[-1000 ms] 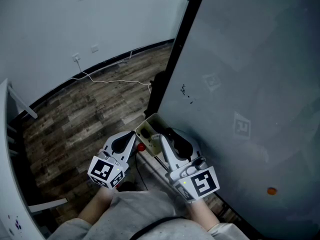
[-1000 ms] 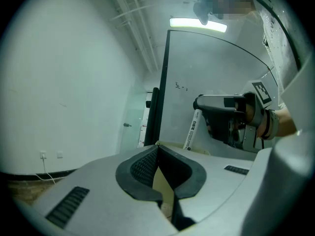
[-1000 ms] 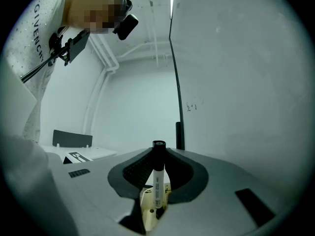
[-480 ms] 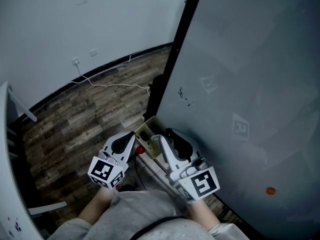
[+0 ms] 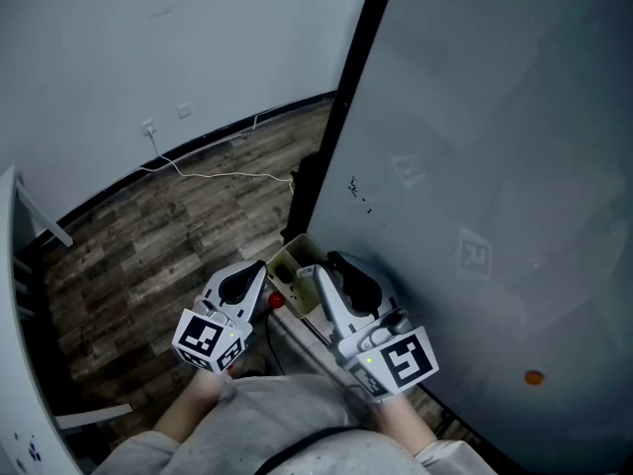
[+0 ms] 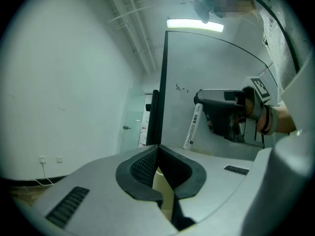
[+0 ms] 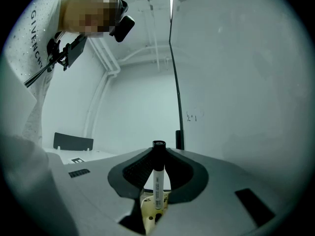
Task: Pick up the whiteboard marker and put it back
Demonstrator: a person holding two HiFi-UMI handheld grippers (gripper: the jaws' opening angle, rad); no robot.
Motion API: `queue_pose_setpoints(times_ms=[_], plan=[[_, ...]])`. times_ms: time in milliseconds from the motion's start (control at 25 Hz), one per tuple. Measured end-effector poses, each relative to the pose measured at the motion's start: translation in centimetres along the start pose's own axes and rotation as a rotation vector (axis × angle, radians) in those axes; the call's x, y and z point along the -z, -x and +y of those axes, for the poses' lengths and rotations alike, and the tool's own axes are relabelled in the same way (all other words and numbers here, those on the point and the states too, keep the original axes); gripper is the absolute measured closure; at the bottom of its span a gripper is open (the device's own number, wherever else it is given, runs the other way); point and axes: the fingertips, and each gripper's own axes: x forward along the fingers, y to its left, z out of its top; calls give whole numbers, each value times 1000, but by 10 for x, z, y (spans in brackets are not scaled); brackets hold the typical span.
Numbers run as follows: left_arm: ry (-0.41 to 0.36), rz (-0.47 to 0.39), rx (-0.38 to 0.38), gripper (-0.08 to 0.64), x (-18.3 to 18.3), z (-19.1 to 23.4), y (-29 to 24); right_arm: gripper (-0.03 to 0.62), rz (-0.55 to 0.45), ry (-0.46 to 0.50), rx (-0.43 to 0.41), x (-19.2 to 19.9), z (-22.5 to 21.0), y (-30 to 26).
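**Item 1: marker** [image 7: 158, 181]. White barrel, black cap uppermost, standing upright. My right gripper [image 7: 158, 151] is clamped on it, both pads on the barrel just under the cap. Its lower end hangs directly over the holder [image 7: 147, 206]. I can't tell whether the end touches the holder.

**Item 2: holder.** Beige, open at the top, with a dark opening showing below the marker's end. It is the reference for every place below.

**Item 3: left gripper** [image 6: 158, 149]. Pads pressed together with nothing between them. It sits just left of the holder, whose beige shows behind the jaws.

**Item 4: red piece** [image 5: 276, 301]. Small and round, just beside the holder's near edge, between the two grippers. It is too small to identify.

**Item 5: board** [image 5: 495, 166]. Rises just behind and to the right of the holder. It carries faint marks [image 5: 358, 194] above the holder and an orange dot [image 5: 534, 376] well off to the holder's right.

**Step in hand.** I judge the pick-up done and the return under way.

**Next move.** I would:
- lower the marker straight down, keeping it upright and lined up with the opening;
- part the right pads only once the barrel is seated;
- keep the left gripper clear of the holder's mouth.
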Motion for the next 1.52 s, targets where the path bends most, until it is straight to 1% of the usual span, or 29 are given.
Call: queue_pose_setpoints(times_ms=[280,640,1120,1520], plan=[[4,-3,-4,545,-4,2,1,511,-20,4,-17,-15,4,-1],[13,-17,8,545,-3,3,2,511,-28,-5,-23,-16,5,-1],[25,-5,-8,545,4,7,7,511,-37,-11,-30,-17,6,-3],[16,-8,-2,545,2,9,6,511,-45,-11,-28,-19,7,-3]])
